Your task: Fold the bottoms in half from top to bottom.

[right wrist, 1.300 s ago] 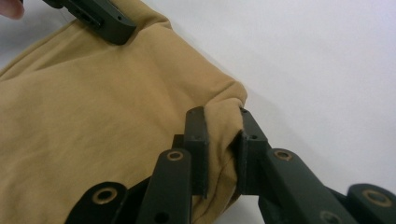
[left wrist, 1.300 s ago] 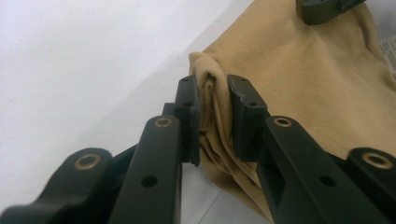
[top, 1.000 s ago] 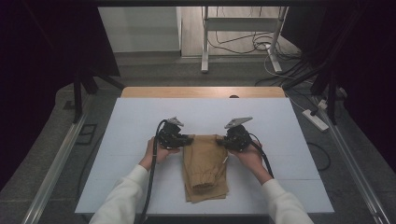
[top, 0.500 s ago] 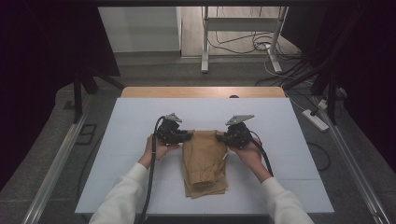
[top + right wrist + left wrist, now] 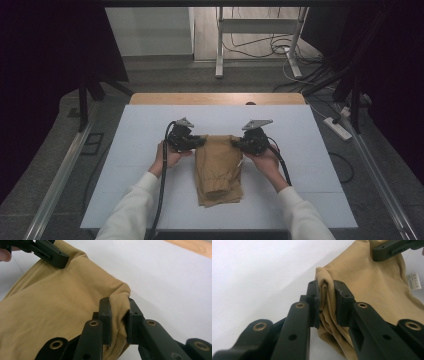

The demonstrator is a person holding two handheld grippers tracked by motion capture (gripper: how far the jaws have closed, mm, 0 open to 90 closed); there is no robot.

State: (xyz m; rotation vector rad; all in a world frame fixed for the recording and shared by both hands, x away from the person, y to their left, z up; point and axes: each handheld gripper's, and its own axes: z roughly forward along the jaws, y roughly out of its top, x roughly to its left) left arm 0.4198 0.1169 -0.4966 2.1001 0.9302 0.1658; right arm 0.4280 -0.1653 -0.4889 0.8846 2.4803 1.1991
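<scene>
A tan folded garment [image 5: 219,167] lies in the middle of the white table top [image 5: 135,135], long side running toward me. My left gripper [image 5: 199,141] is shut on its far left corner; in the left gripper view the tan garment [image 5: 372,287] is bunched between the pads [image 5: 314,296] of the left gripper [image 5: 326,300]. My right gripper [image 5: 236,143] is shut on the far right corner, and the tan garment [image 5: 50,305] fold is pinched in the right gripper [image 5: 117,317]. The garment's far edge is raised a little off the table. A white label [image 5: 414,280] shows on it.
The table's wooden far edge [image 5: 215,98] lies beyond the white top. White surface stretches on both sides of the garment. Off the table stand a metal frame leg [image 5: 219,45], floor cables [image 5: 260,47] and a power strip [image 5: 338,128] at the right.
Both grippers, still holding the far corners, have shifted slightly away from me, and the garment's far edge has moved with them. The grips are unchanged.
</scene>
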